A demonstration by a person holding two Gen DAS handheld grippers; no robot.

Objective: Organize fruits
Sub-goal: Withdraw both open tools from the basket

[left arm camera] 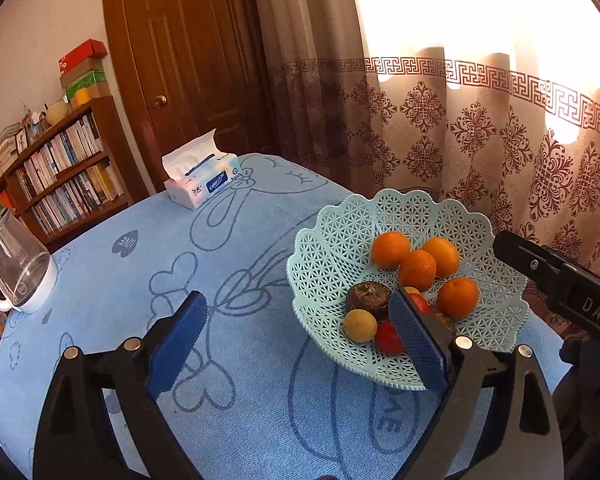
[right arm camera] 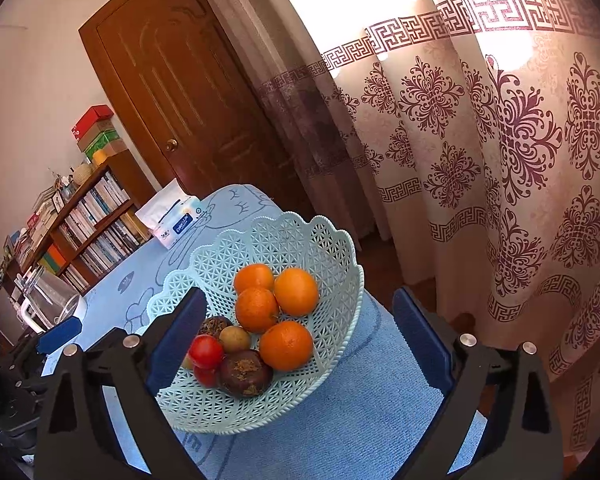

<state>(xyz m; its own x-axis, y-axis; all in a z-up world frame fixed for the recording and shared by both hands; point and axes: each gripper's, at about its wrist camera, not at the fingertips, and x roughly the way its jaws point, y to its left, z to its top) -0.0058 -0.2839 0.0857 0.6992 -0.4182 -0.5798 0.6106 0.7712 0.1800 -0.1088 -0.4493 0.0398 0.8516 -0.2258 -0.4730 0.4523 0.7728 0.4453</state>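
Left fingers: the left gripper (left arm camera: 298,322) stood spread wide with nothing between its blue pads (left arm camera: 414,340); the right-hand pad overlapped the near rim of the basket in view, while the other hung over bare cloth
Right fingers: the right gripper (right arm camera: 300,332) was likewise wide apart and held nothing; its jaws framed the basket from the near side, one pad in front of the rim, the other over the tablecloth beside it
Fruit: four oranges (right arm camera: 286,346) sat clustered toward the far and right side of the bowl; two dark brown round fruits (right arm camera: 246,372), two small red ones (right arm camera: 206,352) and a tan one (right arm camera: 236,338) crowded the near side, all touching their neighbours
Basket: the pale green lattice basket (right arm camera: 312,240) stood upright on the blue tablecloth (left arm camera: 220,240), near the table's edge by the curtain (right arm camera: 500,160)
Surroundings: a tissue pack (left arm camera: 200,184) lay well apart at the far end and a glass jug (left arm camera: 16,264) stood off to the left; no loose fruit showed on the cloth
Judged step: every visible fruit was already in the basket, so both hands seemed to be letting go
Doing it well: each hand would best draw straight back and slightly up, jaws kept wide, so no pad caught the scalloped rim
Risk: a snagged rim could tip the light basket and roll the small fruit toward the edge
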